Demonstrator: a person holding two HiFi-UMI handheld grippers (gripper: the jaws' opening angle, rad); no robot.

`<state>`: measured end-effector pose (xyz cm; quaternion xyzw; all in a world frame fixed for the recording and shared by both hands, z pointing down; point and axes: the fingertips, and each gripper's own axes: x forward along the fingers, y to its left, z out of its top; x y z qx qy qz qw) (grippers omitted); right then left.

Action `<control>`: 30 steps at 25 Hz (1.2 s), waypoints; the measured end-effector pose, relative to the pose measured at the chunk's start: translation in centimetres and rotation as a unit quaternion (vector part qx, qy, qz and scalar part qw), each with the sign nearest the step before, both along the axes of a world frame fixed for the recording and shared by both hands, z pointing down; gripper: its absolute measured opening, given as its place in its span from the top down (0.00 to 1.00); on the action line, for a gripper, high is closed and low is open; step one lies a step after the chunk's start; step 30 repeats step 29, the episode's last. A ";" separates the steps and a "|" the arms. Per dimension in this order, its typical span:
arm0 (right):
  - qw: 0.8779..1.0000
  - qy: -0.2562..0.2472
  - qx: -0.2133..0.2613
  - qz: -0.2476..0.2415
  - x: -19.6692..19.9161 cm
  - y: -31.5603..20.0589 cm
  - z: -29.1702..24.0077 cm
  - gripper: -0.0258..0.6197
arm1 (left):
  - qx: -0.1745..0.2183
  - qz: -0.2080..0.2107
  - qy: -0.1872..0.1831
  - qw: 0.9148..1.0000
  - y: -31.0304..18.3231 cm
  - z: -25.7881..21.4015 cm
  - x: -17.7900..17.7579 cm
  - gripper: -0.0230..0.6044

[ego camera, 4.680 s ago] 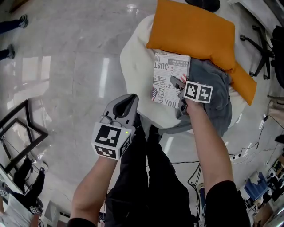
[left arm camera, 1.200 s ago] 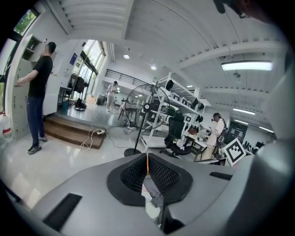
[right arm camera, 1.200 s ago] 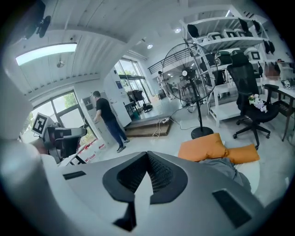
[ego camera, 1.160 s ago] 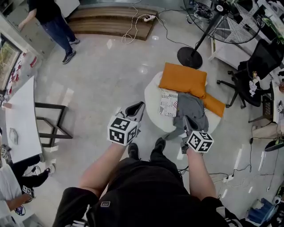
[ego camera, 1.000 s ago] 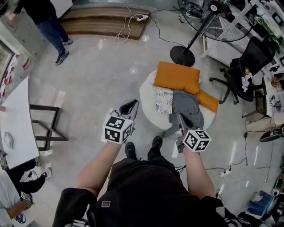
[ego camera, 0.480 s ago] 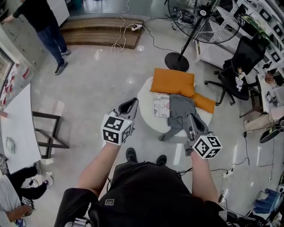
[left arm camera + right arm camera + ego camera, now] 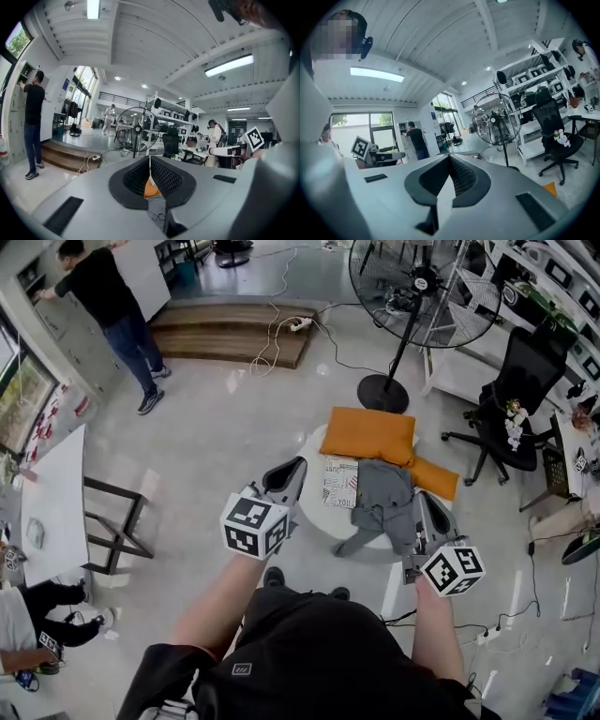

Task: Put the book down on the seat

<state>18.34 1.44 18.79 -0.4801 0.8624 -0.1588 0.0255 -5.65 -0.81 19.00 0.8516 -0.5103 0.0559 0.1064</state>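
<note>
Left tool [image 7: 289, 474]: jaws together, nothing between them. It is held up in the air on the near left of the seat [image 7: 325, 519] and touches nothing.

Book [image 7: 340, 482]: lies flat, cover up, on the left part of the seat. Its far end is against the orange cushion [image 7: 368, 435] and its right edge is along the grey garment [image 7: 380, 498]. Task judged complete as things lie.

Right tool [image 7: 424, 507]: jaws together and empty, on the near right of the seat, clear of the garment.

Risks (judgement):
- The book sits close to the seat's left rim. A knock to the seat from the person's feet, which are just in front of it, could slide the book off.
- A sleeve of the garment hangs over the seat's near rim. If a tool or foot catches it, the garment would drag and could shift the book beside it.
- The cushion leans at the far side of the seat. If it slumps forward, it would push the book toward the near rim.
- Either tool swung low over the seat could clip the book.

Containers: no box, bin or tray made out near the seat. The seat is the only thing bearing objects, with the cushion at the far side, the book left and the garment centre-right. A second orange piece shows beyond the seat's right rim, and I cannot tell whether it rests on the seat.
</note>
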 end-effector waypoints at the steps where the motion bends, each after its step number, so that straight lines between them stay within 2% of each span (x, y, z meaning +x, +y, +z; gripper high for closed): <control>1: 1.000 -0.001 0.002 -0.007 0.6 0.2 0.1 0.94 | 0.002 -0.002 -0.002 1.000 0.3 0.0 1.1 0.95; 6: 0.999 0.008 0.006 -0.038 3.2 0.5 0.7 0.94 | -0.001 -0.017 -0.003 1.000 1.3 0.5 5.2 0.95; 11: 0.998 0.014 0.021 -0.051 4.3 0.3 0.5 0.94 | -0.010 -0.018 -0.014 1.000 1.2 1.1 7.1 0.95; 18: 0.997 0.012 0.020 -0.079 3.5 -0.3 0.2 0.94 | -0.006 -0.037 -0.014 0.999 0.0 0.5 7.2 0.95; 30: 0.997 0.013 0.029 -0.070 3.2 -1.7 -0.3 0.94 | -0.002 -0.053 -0.011 0.999 -0.9 0.5 5.3 0.95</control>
